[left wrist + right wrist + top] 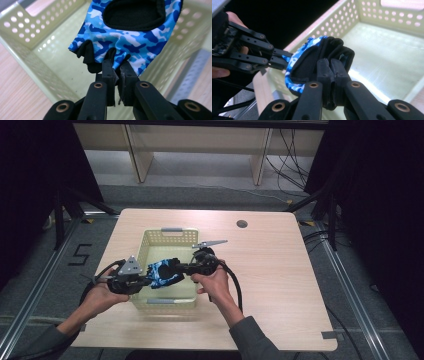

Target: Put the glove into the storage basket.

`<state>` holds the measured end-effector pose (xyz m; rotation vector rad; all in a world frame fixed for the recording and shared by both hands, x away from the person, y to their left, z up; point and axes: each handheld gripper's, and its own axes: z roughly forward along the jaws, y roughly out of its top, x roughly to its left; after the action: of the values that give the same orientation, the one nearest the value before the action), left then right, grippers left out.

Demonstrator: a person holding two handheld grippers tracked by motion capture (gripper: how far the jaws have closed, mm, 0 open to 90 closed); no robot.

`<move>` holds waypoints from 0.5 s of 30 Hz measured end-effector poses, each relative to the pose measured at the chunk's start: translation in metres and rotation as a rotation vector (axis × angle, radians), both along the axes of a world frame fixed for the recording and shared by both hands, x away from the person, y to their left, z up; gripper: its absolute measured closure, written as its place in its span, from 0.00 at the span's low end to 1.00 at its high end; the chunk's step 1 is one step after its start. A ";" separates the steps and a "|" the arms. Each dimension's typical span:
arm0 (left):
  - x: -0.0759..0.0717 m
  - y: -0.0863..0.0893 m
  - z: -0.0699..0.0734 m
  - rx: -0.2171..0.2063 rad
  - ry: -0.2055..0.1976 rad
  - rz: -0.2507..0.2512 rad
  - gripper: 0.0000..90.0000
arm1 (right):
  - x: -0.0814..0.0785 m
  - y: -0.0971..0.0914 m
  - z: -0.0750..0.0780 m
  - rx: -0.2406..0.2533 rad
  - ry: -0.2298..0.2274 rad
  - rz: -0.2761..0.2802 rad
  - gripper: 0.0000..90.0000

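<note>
Figure: 2 hand-held grippers suspend a glove over a basket. The left gripper (146,281) and the right gripper (181,268) meet tip to tip above the pale green perforated basket (150,239), which stands on the wooden table (270,270). Stretched between their tips hangs the blue camouflage glove (162,274), a fingerless type with black lining.

Left gripper view: the 2 black jaws are clenched on the finger end of the glove (130,42), at the cloth between 2 short finger stubs. The glove spreads out just ahead of the jaw tips, its black wrist opening farthest from them. The floor and walls of the basket (47,65) lie beyond and below the tips.

Right gripper view: the jaws are clenched on a bunched black fold at the opposite end of the glove (312,60), probably its cuff, though the cloth is too crumpled to be sure. The left gripper (284,62) comes in from the left of this view, its tip touching the blue edge of the glove just beside the right jaws. The basket (387,50) opens beyond the tips, on the right.

High view: each hand grips its own tool at the near edge of the basket, with the glove clear of the basket floor.
</note>
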<state>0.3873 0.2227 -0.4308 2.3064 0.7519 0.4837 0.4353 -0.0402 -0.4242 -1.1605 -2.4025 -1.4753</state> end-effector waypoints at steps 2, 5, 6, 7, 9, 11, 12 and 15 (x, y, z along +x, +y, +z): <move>0.005 0.002 -0.004 0.011 0.022 -0.003 0.93 | 0.001 0.004 -0.005 -0.018 0.008 -0.003 0.97; 0.011 0.004 -0.010 0.027 0.041 -0.002 0.93 | 0.001 0.010 -0.014 -0.027 0.018 -0.008 0.97; 0.012 0.005 -0.012 0.030 0.064 -0.003 0.93 | 0.000 0.011 -0.015 -0.041 0.033 -0.008 0.97; 0.013 0.004 -0.013 0.047 0.081 -0.010 0.93 | 0.000 0.012 -0.018 -0.049 0.028 -0.007 0.97; 0.013 0.002 -0.015 0.066 0.112 -0.021 0.93 | -0.002 0.013 -0.022 -0.072 0.045 -0.025 0.97; 0.013 0.000 -0.017 0.076 0.104 -0.022 0.93 | -0.002 0.013 -0.026 -0.082 0.049 -0.034 0.97; 0.014 -0.001 -0.018 0.081 0.118 -0.025 0.93 | -0.003 0.013 -0.027 -0.088 0.050 -0.038 0.97; 0.016 -0.002 -0.020 0.107 0.142 -0.042 0.92 | -0.005 0.013 -0.031 -0.116 0.054 -0.038 0.97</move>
<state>0.4031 0.2206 -0.4512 2.4720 0.7594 0.3520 0.4301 -0.0268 -0.4549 -1.2587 -2.4722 -1.3120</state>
